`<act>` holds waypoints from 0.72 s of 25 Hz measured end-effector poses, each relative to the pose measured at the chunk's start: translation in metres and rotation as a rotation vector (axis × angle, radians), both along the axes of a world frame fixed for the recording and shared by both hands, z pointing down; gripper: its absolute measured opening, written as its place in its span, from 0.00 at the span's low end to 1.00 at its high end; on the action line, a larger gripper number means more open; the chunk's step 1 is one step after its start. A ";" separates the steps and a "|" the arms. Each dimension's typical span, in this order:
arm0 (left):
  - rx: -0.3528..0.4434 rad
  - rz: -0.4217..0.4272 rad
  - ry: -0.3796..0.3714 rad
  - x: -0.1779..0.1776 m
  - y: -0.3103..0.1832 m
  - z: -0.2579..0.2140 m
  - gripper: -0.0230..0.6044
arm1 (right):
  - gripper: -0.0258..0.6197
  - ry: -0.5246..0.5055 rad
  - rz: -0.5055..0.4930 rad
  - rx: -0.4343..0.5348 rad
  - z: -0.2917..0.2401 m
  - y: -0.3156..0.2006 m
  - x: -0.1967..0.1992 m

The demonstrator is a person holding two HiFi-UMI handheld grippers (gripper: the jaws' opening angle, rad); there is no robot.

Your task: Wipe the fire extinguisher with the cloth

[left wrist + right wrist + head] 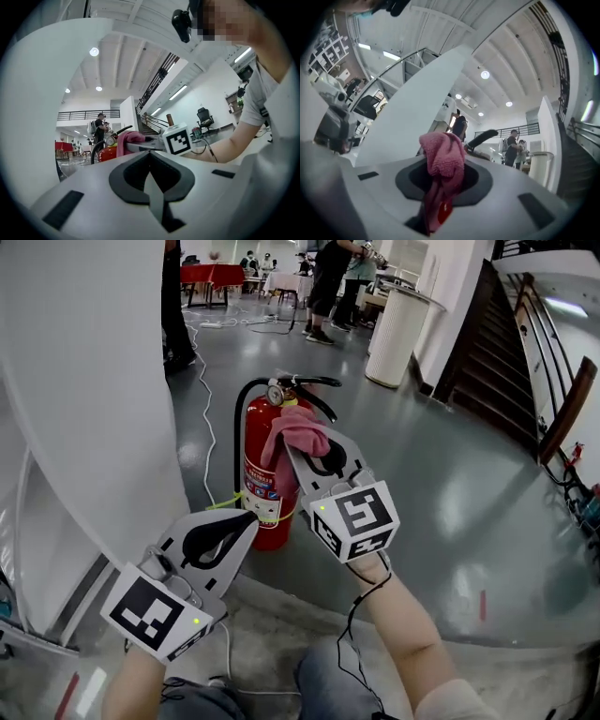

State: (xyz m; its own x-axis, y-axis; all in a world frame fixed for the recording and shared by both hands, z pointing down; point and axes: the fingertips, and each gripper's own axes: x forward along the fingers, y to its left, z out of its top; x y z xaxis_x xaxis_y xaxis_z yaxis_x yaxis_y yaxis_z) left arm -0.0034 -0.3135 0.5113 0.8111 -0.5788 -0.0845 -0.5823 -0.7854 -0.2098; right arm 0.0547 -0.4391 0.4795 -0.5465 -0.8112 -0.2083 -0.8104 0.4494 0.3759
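A red fire extinguisher (258, 479) with a black hose and handle stands upright on the grey floor next to a white wall. My right gripper (298, 448) is shut on a pink cloth (298, 432), which rests against the extinguisher's upper right side, just below the handle. In the right gripper view the pink cloth (443, 161) bunches up between the jaws, with the black handle (482, 137) behind it. My left gripper (246, 521) is shut with nothing in it, low at the extinguisher's left front. The left gripper view shows the extinguisher (107, 151) and cloth (131, 139) ahead.
A white wall panel (84, 409) stands at the left, close to the extinguisher. A white cable (206, 418) runs across the floor behind it. A white round column (398, 334) and a staircase (525, 362) are at the back right. People stand far back by tables (211, 276).
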 end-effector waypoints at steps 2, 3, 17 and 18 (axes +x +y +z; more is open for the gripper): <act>0.007 0.005 -0.001 0.005 0.000 -0.003 0.05 | 0.17 0.022 0.025 0.020 0.016 -0.011 0.002; 0.006 0.005 -0.009 0.007 0.001 -0.004 0.05 | 0.17 0.029 0.029 0.033 0.028 -0.012 0.002; -0.035 -0.015 -0.062 0.013 0.001 0.022 0.05 | 0.17 0.250 0.037 -0.175 0.179 -0.014 -0.008; -0.035 -0.014 -0.062 0.015 0.001 0.022 0.05 | 0.17 0.222 0.029 -0.118 0.150 -0.014 -0.009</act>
